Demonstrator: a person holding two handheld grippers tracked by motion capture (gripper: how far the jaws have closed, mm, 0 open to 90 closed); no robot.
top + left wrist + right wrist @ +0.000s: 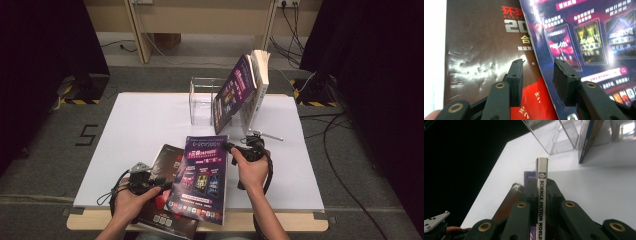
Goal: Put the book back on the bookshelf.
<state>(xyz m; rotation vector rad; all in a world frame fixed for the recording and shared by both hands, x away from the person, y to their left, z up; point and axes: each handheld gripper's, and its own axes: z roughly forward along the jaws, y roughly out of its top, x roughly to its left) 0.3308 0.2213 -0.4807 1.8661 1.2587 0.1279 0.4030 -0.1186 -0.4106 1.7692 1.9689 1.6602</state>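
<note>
Purple magazine pinched by its spine, right claw

Purple-covered magazine (201,177) lies on the white bench (140,130), near edge close to me, its left part overlapping a dark brown magazine (167,162) underneath. My right claw (234,148) is clamped on the purple one's spine at the far right corner; in the right gripper view the white spine (541,202) reading "SCIENCE FICTION WORLD" stands on edge between my two jaws, pads pressing both sides. That corner looks lifted off the bench, rest of the cover still down.

My left claw (161,184) sits at the purple magazine's left edge, over the brown one. Jaws partly apart, nothing pinched: in the left gripper view the left pad is over the brown cover (481,50), the right pad over the purple cover (584,45), the purple edge running between them. Cannot tell if the pads touch paper.

Far side of the bench: clear acrylic holder (202,100), and just right of it another purple magazine (232,95) leaning tilted against an upright book (257,85).
</note>
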